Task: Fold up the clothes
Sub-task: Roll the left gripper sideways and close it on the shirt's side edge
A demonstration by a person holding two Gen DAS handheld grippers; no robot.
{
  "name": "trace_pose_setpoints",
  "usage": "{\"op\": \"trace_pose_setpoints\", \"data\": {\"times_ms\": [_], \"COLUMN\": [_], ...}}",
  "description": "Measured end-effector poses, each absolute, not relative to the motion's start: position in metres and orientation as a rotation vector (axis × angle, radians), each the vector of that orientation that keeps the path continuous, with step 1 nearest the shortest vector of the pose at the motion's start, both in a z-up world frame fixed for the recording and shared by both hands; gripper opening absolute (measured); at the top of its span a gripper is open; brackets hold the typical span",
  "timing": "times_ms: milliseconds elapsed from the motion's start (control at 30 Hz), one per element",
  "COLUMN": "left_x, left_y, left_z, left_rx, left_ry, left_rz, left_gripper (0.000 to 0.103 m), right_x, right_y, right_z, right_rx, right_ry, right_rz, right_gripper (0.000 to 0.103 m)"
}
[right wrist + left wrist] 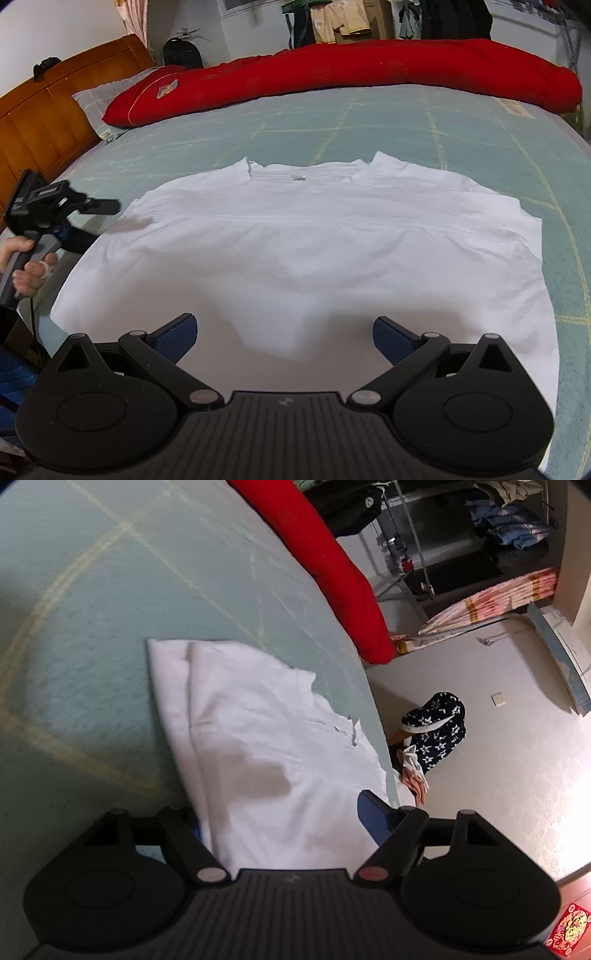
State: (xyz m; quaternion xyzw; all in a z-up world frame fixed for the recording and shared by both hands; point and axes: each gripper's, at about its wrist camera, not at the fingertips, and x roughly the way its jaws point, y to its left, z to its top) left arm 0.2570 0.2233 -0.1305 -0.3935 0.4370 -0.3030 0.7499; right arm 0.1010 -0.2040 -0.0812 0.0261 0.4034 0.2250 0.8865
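I see the white shirt (295,251) spread flat on the near half of the bed (443,125), collar at the far side; it looks light, soft and limp, so I judge the left edge best for pinching. My left gripper (280,812) stands unclenched with that edge between its jaws, and my right gripper (283,334) hangs released over the near hem. The small collar label (298,178) is too small to read.

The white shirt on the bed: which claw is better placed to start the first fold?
Probably the left claw: the white shirt edge already lies between its open fingers. The right claw is open above the hem.
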Motion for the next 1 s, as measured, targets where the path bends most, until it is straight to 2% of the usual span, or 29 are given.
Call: {"op": "trace_pose_setpoints", "data": {"times_ms": [200,400,467,500,533,1000], "left_x": [0.242,0.262,0.264,0.264,0.264,0.251], "left_y": [0.221,0.21,0.212,0.216,0.221,0.211], "left_z": [-0.129,-0.133,-0.136,-0.142,-0.151,-0.131], "left_rx": [-0.819,-0.803,-0.795,-0.811,-0.842,-0.703], "left_ry": [0.984,1.035,1.052,1.07,1.093,1.069], "left_rz": [-0.731,-0.754,-0.734,-0.704,-0.666,-0.588], "left_gripper": [0.074,0.072,0.055,0.03,0.013,0.012], "right_x": [0.099,0.102,0.102,0.101,0.101,0.101], "right_y": [-0.2,-0.195,-0.192,-0.19,-0.19,-0.194], "right_z": [-0.079,-0.082,-0.085,-0.086,-0.087,-0.088], "right_rx": [0.023,0.026,0.021,0.015,0.011,0.021], "right_ry": [0.841,0.849,0.853,0.855,0.856,0.855], "right_rz": [0.49,0.514,0.52,0.524,0.526,0.517], "right_gripper": [0.103,0.103,0.103,0.103,0.103,0.103]}}
